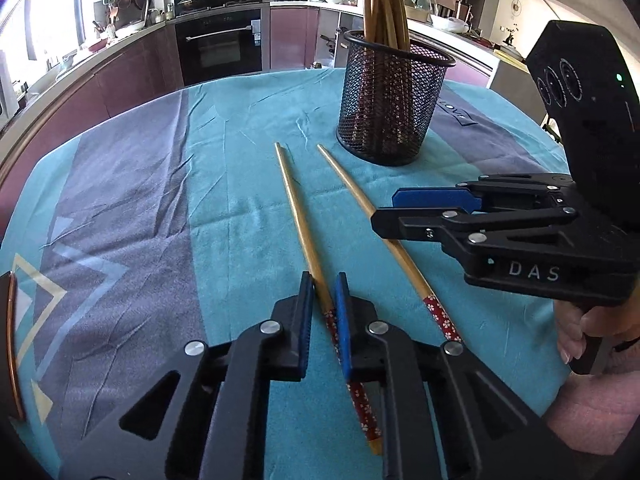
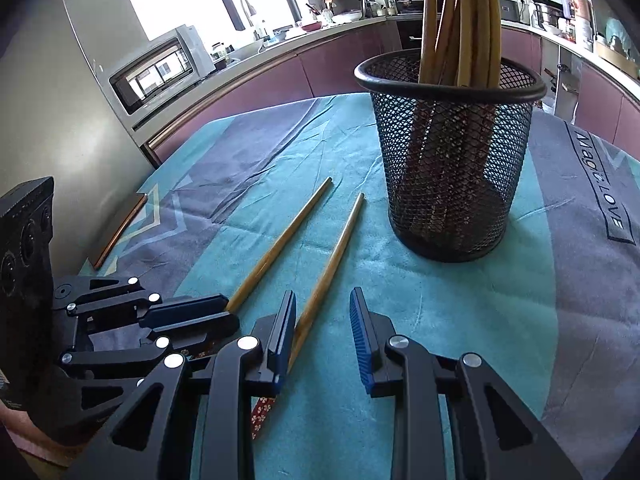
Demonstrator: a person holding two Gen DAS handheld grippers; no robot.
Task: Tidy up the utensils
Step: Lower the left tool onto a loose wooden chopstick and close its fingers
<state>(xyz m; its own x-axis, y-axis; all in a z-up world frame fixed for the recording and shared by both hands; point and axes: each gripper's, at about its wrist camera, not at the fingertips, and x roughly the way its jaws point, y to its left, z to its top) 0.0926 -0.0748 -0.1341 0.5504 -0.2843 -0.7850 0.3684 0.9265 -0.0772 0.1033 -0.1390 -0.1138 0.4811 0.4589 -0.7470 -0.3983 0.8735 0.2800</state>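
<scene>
Two bamboo chopsticks with red flowered ends lie side by side on the teal cloth. My left gripper [image 1: 324,292] has its blue pads on either side of the left chopstick [image 1: 298,212], narrowly parted; I cannot tell if they press it. The right chopstick [image 1: 362,204] lies free, passing under my right gripper [image 1: 384,210]. In the right wrist view my right gripper [image 2: 322,314] is open and empty, its left pad just above that chopstick [image 2: 332,252]. The other chopstick [image 2: 280,244] runs into the left gripper [image 2: 228,314]. A black mesh cup [image 1: 390,100] holds several chopsticks upright beyond them [image 2: 452,152].
The table wears a teal and grey cloth [image 1: 132,184] with a printed label [image 2: 600,184]. A dark flat object with a copper edge [image 2: 120,228] lies at the table's left side. Kitchen counters, an oven [image 1: 218,44] and a microwave [image 2: 160,68] stand behind.
</scene>
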